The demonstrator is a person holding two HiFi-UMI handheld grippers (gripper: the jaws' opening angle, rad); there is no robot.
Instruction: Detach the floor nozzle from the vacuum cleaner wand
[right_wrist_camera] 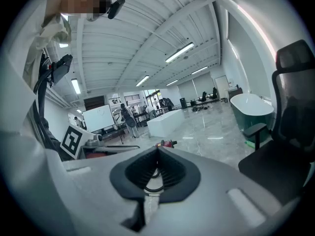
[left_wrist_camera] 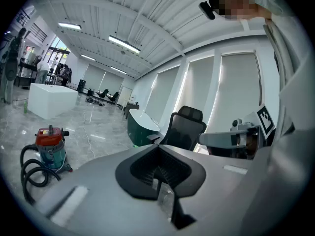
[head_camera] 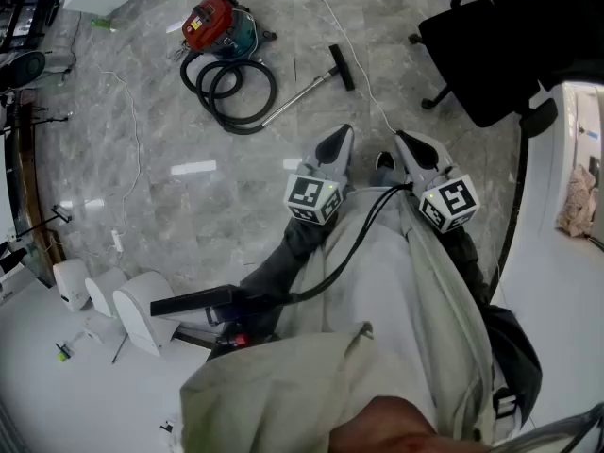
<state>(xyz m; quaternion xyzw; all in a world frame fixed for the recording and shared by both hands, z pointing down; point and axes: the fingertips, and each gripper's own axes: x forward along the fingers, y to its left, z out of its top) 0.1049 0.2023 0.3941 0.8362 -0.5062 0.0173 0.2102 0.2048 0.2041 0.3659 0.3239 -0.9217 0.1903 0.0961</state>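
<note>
Grey marble floor [head_camera: 189, 215], open office. Vacuum [head_camera: 215, 25] stands at the far side, with its hose [head_camera: 231, 91] coiled just beside it. Wand [head_camera: 300, 95] lies flat on the floor, running from the hose to the nozzle [head_camera: 342, 67]. The nozzle is attached at the wand's far end and set crosswise to it. Neither is touched.

Left tool [head_camera: 336, 140] and right tool [head_camera: 406, 142] are held side by side close to the person's body, well apart from the wand and pointing slightly downward. Both are closed, with nothing between the jaws.

Assessment: work not begun; the step in hand is the approach. To do it well, both tools should open before reaching floor level. One should clamp the wand close to the joint to hold it against rotation. The other should take the nozzle neck, not the wide head, and pull in line with the wand. Any release catch at the joint is too small to make out from here and needs checking up close.

Clearances:
- Floor between the person and the wand is open.
- A white cord [head_camera: 354, 50] runs just beside the nozzle and on towards the person's feet; risk of snagging.
- Chair [head_camera: 491, 55] stands to the right, near the nozzle but clear of it.
- Table [head_camera: 566, 281] edge bounds the right side.
- Hose loops limit room to the left of the wand.
</note>
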